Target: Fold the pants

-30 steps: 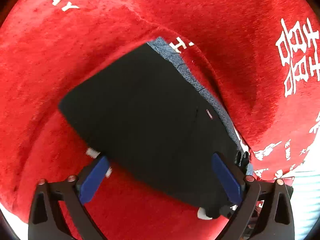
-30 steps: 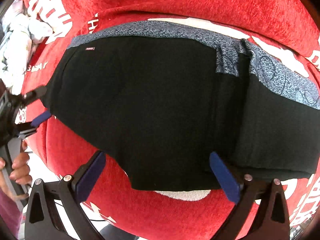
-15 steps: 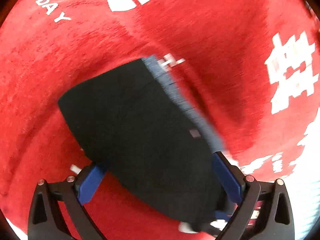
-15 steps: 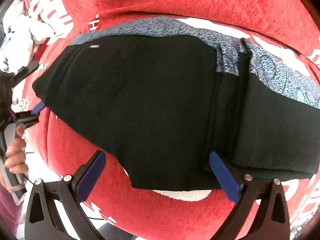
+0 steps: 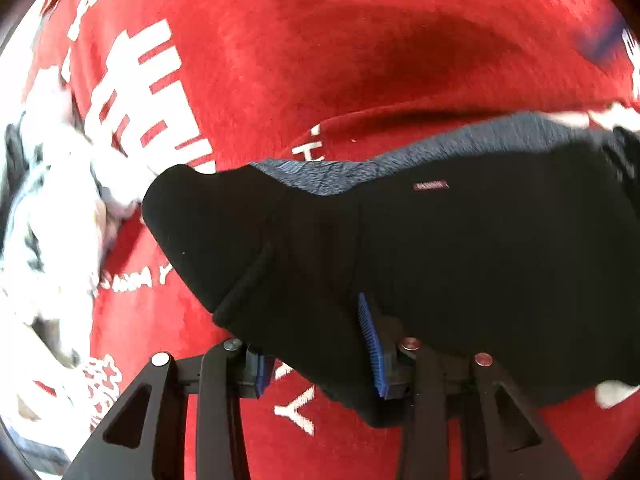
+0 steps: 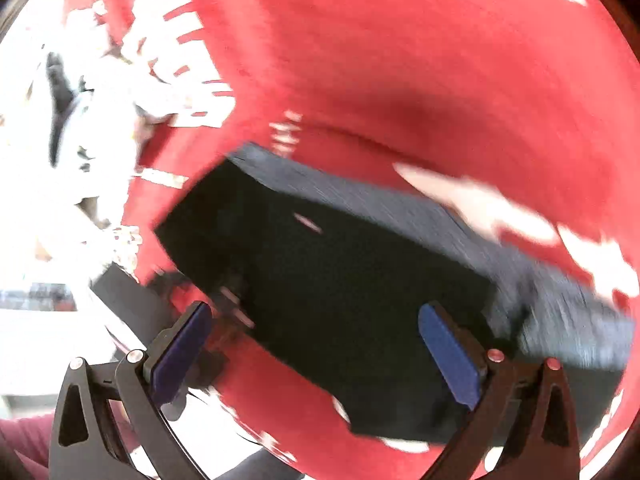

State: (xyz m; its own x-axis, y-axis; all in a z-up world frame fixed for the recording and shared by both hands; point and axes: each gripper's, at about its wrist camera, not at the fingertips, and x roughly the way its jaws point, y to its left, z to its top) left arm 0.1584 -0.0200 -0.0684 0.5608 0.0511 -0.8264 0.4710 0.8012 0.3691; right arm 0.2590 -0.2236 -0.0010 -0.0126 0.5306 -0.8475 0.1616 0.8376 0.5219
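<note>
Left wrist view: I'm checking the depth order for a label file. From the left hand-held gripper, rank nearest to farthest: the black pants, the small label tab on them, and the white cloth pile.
1. Black pants: a fold sits between the fingers of the left hand-held gripper, whose jaws have just been closing.
2. Label tab: up and right, near the grey waistband.
3. White cloth pile: far left on the red cover.

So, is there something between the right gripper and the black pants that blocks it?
Nothing visible does. The right gripper is open, its blue pads either side of the near edge of the black pants on the red cloth. The picture is blurred.
</note>
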